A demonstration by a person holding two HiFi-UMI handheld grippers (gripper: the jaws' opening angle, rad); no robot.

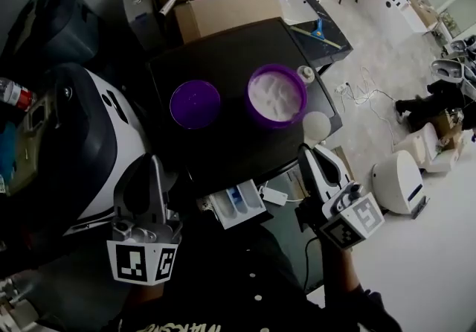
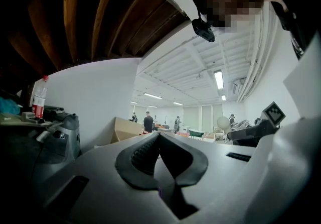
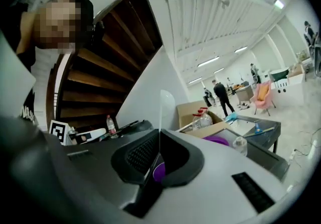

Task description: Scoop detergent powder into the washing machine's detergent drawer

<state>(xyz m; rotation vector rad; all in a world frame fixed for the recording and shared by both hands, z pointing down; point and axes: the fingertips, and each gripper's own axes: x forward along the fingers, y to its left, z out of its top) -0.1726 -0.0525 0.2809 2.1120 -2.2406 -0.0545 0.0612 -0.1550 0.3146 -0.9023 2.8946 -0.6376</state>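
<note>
A purple tub (image 1: 276, 94) full of white detergent powder stands open on the black washer top (image 1: 223, 62), with its purple lid (image 1: 195, 103) to its left. The white detergent drawer (image 1: 236, 204) with blue compartments sticks out of the washer front below. My right gripper (image 1: 312, 153) is shut on a white scoop (image 1: 316, 126), whose round bowl hangs just right of the tub, over the washer's right edge. In the right gripper view the scoop (image 3: 164, 110) rises edge-on from the shut right gripper (image 3: 158, 135). My left gripper (image 1: 155, 167) hovers left of the drawer, its jaws (image 2: 158, 136) shut on nothing.
A small white cap (image 1: 306, 74) lies by the tub. A cardboard box (image 1: 223, 7) with a plastic bottle stands behind the washer. A black and white appliance (image 1: 82, 137) fills the left. White appliances (image 1: 401, 182) and cables lie on the floor to the right.
</note>
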